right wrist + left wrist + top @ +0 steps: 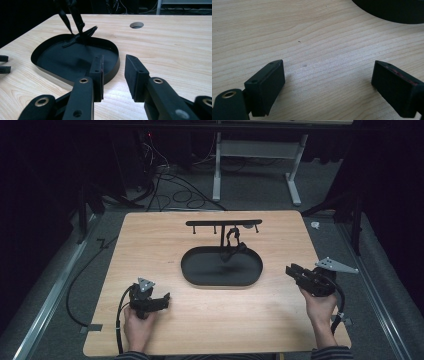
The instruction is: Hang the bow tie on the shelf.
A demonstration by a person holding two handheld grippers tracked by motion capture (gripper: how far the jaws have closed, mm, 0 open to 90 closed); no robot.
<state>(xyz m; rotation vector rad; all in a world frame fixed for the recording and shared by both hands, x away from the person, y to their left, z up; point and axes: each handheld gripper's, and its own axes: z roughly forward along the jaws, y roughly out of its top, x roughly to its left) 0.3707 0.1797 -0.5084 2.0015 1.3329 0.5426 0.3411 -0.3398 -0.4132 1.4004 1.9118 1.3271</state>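
A black oval tray (210,270) lies mid-table, with a T-shaped rack (223,223) rising from its far side. A black strap-like item (232,242) hangs from the rack, and its lower end rests in the tray (62,60). My left gripper (166,298) sits at the near left of the table, pointing right. In the left gripper view it (328,68) is wide open over bare wood, with the tray's edge (392,12) ahead. My right gripper (290,269) is right of the tray, pointing at it. In its own view it (113,61) stands open by a narrow gap, holding nothing.
The wooden table (165,245) has a round hole (136,25) near its far side. The left gripper's jaw tips (3,63) show at the far left of the right gripper view. Behind the table, a white desk frame (217,165) and cables (175,190) are on the floor.
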